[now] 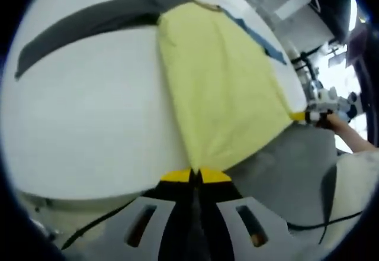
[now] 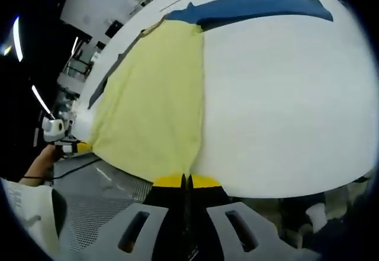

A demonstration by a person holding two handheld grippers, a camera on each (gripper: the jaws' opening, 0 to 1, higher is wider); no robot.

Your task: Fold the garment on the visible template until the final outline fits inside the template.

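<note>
A pale yellow garment (image 1: 222, 89) lies spread on the white table (image 1: 89, 125), and its near edge hangs over the table's front. My left gripper (image 1: 195, 175) is shut on one near corner of the garment. My right gripper (image 2: 185, 181) is shut on the other near corner, with the yellow garment (image 2: 154, 101) stretching away from it. The right gripper (image 1: 317, 114) also appears at the right of the left gripper view, held by a hand. The left gripper (image 2: 66, 147) appears at the left of the right gripper view.
A dark grey band (image 1: 89, 21) and a blue band (image 2: 254, 6) lie on the table at the garment's far end. Grey floor (image 1: 290, 166) with a black cable (image 1: 328, 213) lies below the table edge. Shelving and equipment (image 2: 95, 3) stand behind.
</note>
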